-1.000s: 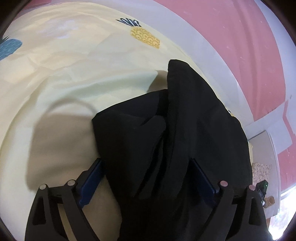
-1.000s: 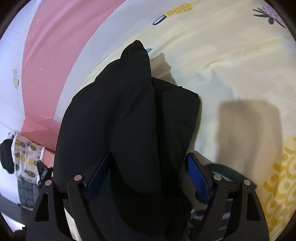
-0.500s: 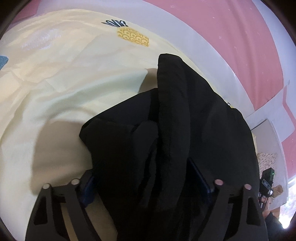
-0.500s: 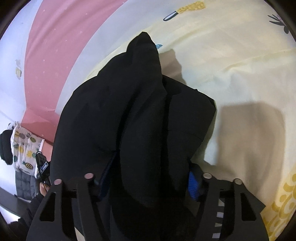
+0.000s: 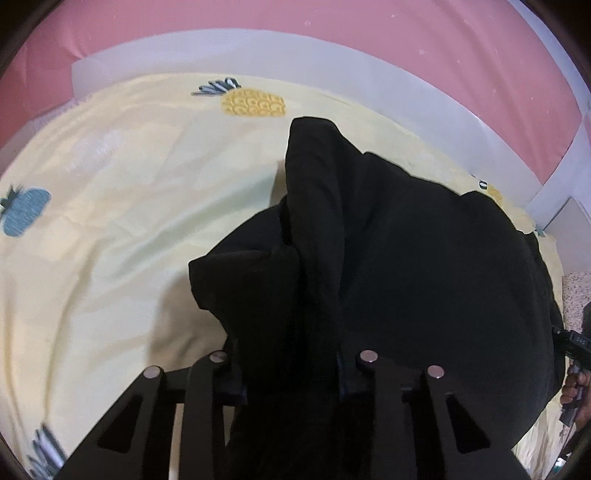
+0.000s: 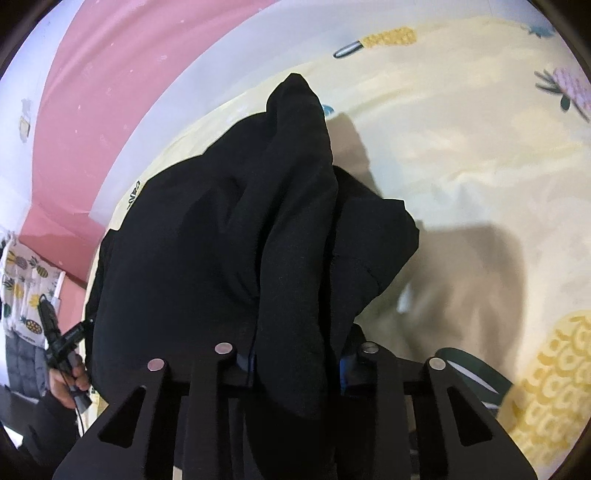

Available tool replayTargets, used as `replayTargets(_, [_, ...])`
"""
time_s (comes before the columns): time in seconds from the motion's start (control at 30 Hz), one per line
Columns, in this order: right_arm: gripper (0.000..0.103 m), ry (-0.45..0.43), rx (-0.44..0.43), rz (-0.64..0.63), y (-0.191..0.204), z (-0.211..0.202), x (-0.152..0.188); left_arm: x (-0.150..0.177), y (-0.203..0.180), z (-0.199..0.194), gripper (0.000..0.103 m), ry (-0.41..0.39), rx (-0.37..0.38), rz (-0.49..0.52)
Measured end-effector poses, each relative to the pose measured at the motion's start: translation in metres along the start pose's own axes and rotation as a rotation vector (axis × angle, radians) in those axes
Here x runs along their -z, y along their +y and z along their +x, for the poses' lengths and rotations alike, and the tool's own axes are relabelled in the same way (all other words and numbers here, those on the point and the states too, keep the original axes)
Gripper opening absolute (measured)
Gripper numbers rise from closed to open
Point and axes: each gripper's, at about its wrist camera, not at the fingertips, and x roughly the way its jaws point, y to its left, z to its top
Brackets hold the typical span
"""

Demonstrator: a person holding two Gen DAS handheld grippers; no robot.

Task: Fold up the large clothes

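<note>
A large black garment (image 5: pixel 406 258) lies bunched on a pale yellow sheet (image 5: pixel 110 221) printed with pineapples. In the left wrist view a thick fold of it runs up between the fingers of my left gripper (image 5: pixel 291 373), whose jaws are closing and pinch the cloth. The right wrist view shows the same black garment (image 6: pixel 221 240) heaped in front, with a ridge of fabric rising to a peak. My right gripper (image 6: pixel 295 363) has its jaws closing on that fold, blue pads pressed against it. The cloth hides most of both pads.
The yellow sheet (image 6: pixel 480 147) spreads wide beside the garment. A white band (image 5: pixel 258 51) and a pink wall (image 5: pixel 332 18) border the bed's far side. A person's hand (image 6: pixel 70 373) holding a small black device shows past the bed's edge.
Both grippers' jaws have gone from wide apart around the black fabric to pinched on it. Both have risen, lifting the gathered folds, and the views have tilted toward the wall.
</note>
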Motion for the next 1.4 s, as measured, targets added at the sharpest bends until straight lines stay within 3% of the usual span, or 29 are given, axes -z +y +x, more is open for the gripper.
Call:
replayTargets(0.37, [0.027, -0.061, -0.018, -0.048, 0.028, -0.053, -0.004, -0.031, -0.024, -0.067, 0.03, -0.083, 0.005, 0.058])
replayTargets(0.57, [0.027, -0.082, -0.043, -0.065, 0.037, -0.083, 0.005, -0.03, -0.024, -0.102, 0.029, -0.111, 0.02, 0.055])
replayTargets(1.1, [0.028, -0.111, -0.118, -0.074, 0.039, -0.143, 0.055, 0.03, -0.028, -0.18, 0.029, -0.132, 0.066, 0.046])
replayTargets(1.4, [0.028, -0.094, -0.117, -0.052, 0.029, -0.152, 0.091, 0.087, -0.021, -0.189, 0.03, -0.119, 0.094, 0.02])
